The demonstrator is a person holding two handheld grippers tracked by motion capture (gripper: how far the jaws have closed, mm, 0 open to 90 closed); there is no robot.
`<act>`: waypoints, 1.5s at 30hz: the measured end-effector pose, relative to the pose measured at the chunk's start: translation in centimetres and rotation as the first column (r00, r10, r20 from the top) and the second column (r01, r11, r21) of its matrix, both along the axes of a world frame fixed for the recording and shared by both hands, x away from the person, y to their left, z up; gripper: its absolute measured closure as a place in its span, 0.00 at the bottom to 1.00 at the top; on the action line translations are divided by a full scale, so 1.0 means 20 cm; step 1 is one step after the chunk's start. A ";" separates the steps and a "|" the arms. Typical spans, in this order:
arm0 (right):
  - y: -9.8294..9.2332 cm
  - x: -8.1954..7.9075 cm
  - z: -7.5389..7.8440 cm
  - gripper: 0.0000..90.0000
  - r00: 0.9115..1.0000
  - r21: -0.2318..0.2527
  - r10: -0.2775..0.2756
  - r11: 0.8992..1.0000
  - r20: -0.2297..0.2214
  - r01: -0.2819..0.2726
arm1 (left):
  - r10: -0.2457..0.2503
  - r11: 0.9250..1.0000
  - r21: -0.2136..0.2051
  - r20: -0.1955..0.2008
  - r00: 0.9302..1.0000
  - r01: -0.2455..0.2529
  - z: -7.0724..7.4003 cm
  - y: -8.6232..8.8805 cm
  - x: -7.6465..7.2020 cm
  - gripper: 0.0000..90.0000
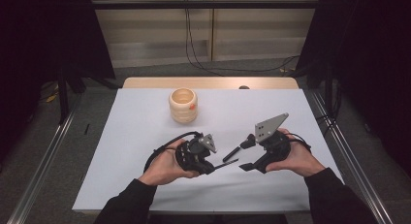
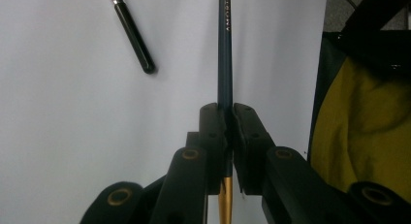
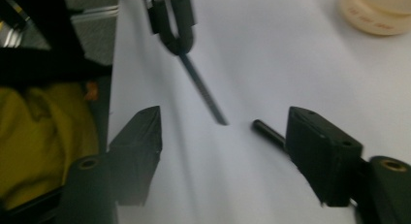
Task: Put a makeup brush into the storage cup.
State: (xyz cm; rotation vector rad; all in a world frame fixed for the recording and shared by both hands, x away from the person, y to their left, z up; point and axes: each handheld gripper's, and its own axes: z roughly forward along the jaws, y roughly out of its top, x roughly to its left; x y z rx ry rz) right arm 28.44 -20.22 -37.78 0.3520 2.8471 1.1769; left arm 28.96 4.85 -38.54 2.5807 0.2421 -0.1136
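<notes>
My left gripper (image 1: 212,167) (image 2: 227,110) is shut on a thin dark blue brush handle (image 2: 224,64) with a gold lower part. The handle (image 1: 227,163) sticks out to the right, low over the white table. In the right gripper view that same gripper (image 3: 172,20) sits at the top with the thin handle (image 3: 203,93) pointing toward me. My right gripper (image 1: 246,154) (image 3: 225,136) faces it with its jaws open and nothing between them. A second, black brush handle (image 1: 231,153) (image 2: 133,32) (image 3: 266,129) lies on the table, its end running behind the right-hand jaw.
A ribbed beige cup (image 1: 183,105) (image 3: 375,10) with an orange mark stands at the table's far middle. The white table top (image 1: 145,175) ends in a wooden strip at the back. Something yellow (image 2: 358,132) (image 3: 43,132) lies beyond the table's near edge.
</notes>
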 end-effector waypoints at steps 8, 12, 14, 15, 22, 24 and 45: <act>0.08 0.01 -0.02 0.49 0.996 -0.100 0.085 0.991 -0.026 -0.087 | -0.023 1.000 0.014 0.003 1.000 0.023 -0.01 -0.02 -0.01 0.93; 0.12 0.03 -0.03 0.53 0.994 -0.163 0.108 0.980 -0.032 -0.111 | -0.035 0.999 0.025 -0.001 0.999 0.035 -0.02 -0.03 -0.02 0.93; 0.15 0.03 -0.04 0.58 0.991 -0.192 0.129 0.972 -0.038 -0.134 | -0.046 0.999 0.027 -0.001 0.999 0.046 -0.02 -0.03 -0.02 0.93; 0.16 0.03 -0.04 0.59 0.989 -0.196 0.139 0.970 -0.044 -0.145 | -0.041 0.999 0.026 -0.008 0.999 0.041 -0.02 -0.03 -0.02 0.93; 0.20 0.03 -0.07 0.68 0.983 -0.227 0.169 0.957 -0.075 -0.182 | -0.061 0.998 0.028 -0.006 0.998 0.061 -0.03 -0.04 -0.02 0.93; 0.20 0.03 -0.08 0.70 0.981 -0.229 0.178 0.954 -0.079 -0.191 | -0.045 0.998 0.033 -0.017 0.999 0.045 -0.03 -0.05 -0.02 0.93; 0.27 0.04 -0.14 0.88 0.968 -0.230 0.222 0.942 -0.114 -0.243 | -0.058 0.998 0.022 -0.042 0.997 0.059 -0.07 -0.06 -0.02 0.93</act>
